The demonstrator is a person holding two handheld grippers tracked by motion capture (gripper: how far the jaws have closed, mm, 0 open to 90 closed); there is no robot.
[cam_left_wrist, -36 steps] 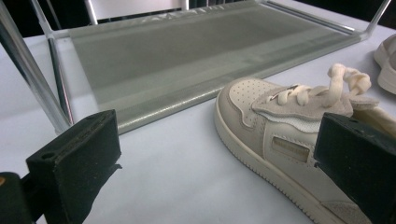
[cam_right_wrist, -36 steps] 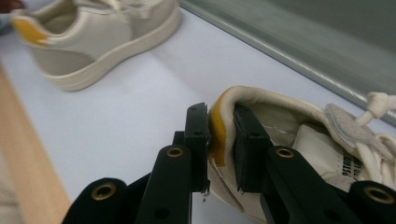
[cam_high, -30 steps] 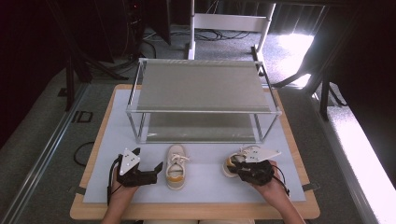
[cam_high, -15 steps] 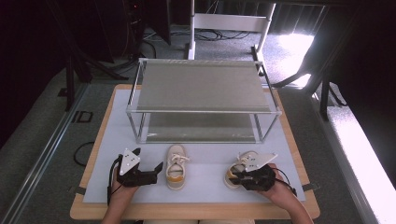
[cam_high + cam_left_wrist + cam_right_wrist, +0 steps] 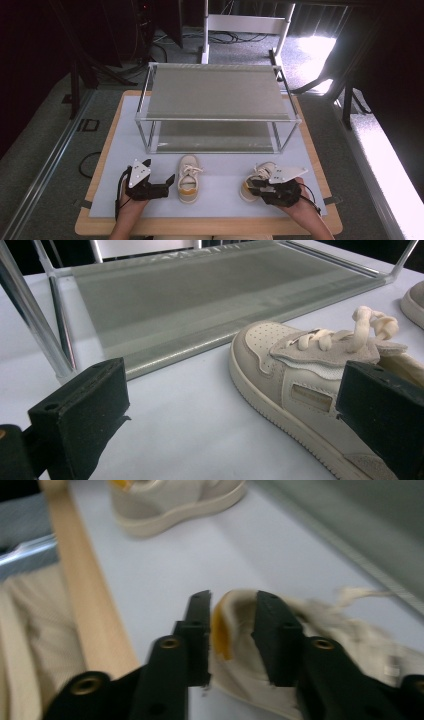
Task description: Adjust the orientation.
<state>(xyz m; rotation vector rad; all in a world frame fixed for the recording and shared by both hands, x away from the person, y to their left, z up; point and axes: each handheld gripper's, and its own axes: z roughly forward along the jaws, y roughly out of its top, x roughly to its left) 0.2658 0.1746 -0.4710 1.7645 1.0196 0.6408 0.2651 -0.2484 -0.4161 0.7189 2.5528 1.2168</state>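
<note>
The right gripper [image 5: 231, 611] is straddling the heel collar of the right-hand shoe [image 5: 260, 177], one jaw outside the heel and one inside the opening; its jaws have just been opening, and a sliver of daylight is showing between the outer pad and the yellow-lined heel, so I am judging the pinch to be letting go rather than biting. The left gripper [image 5: 159, 184] is sitting with its jaws spread wide, the left-hand shoe [image 5: 305, 385] lying just beside its far jaw and not clamped. Both shoes are resting on the pale mat [image 5: 220, 200], toes pointing toward the two-tier wire rack [image 5: 220, 92] standing behind them, near the front edge of the wooden table [image 5: 200, 227]. What is worrying me: with the hold this loose, any lift is likely to be leaving the shoe behind or dragging it askew by the soft collar; the laces [image 5: 360, 597] are trailing loose and could be catching a jaw as it is pulled out; a careless backward pull could be nudging the shoe toward the table edge close behind it. The mat is looking smooth and matte, the rack shelves a grey mesh; beyond the table, grey carpet, cables and dark stands are filling the room, with bright light falling in at the right.
</note>
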